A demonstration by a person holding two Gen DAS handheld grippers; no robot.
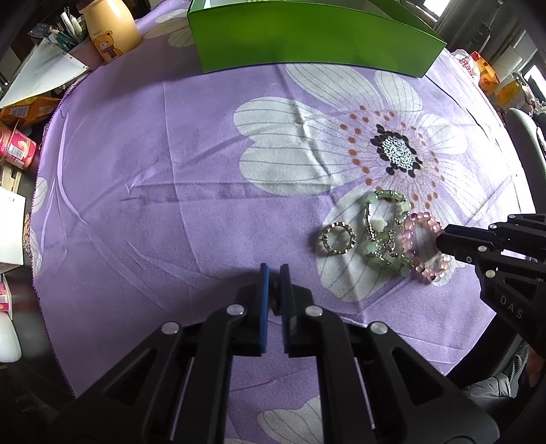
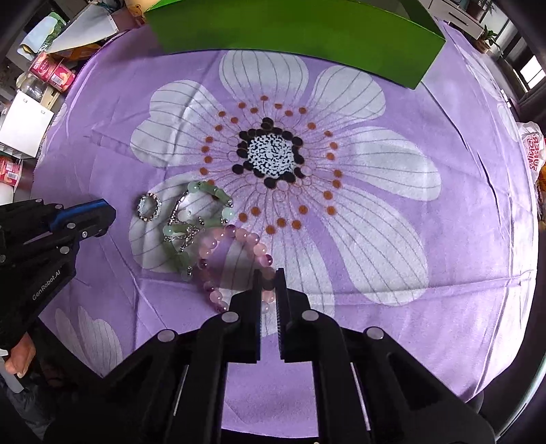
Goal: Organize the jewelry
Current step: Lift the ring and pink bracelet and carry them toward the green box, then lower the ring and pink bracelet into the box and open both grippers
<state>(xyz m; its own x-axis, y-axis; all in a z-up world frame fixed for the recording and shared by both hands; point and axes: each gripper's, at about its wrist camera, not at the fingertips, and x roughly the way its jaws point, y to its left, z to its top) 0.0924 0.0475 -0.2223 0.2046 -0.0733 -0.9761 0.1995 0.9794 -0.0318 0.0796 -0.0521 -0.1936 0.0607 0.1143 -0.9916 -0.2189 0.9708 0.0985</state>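
- Jewelry lies in a small cluster on a purple flowered cloth (image 2: 375, 273) covering the desk: a pink bead bracelet (image 2: 235, 259), a green bead bracelet with silver chain (image 2: 191, 222) touching it, and a small sparkly ring (image 2: 149, 207) just beside those, on the far side from the pink loop.
- Right gripper (image 2: 269, 290) is at the pink bracelet; its jaws stand close together astride the loop's near edge, with beads showing in the narrow gap. They appear to pinch that strand, though a firm hold cannot be confirmed.
- From the left wrist view, the right gripper (image 1: 443, 239) comes in from the right side, its tip meeting the pink bracelet (image 1: 423, 246) while the loop rests flat on the cloth.
- Left gripper (image 1: 274, 273) hangs apart from the cluster, jaws nearly closed; whether the dark shape in the slim gap is a held item cannot be told. The ring (image 1: 338, 238) is the piece nearest it.
- Green box (image 2: 290, 30) sits at the cloth's far edge, well apart, straight beyond the jewelry from both grippers; it is the likely destination, so a lift and forward carry seems called for.
- Risk, as a judgement: the green bracelet (image 1: 385, 232) touches the pink one and could drag along.
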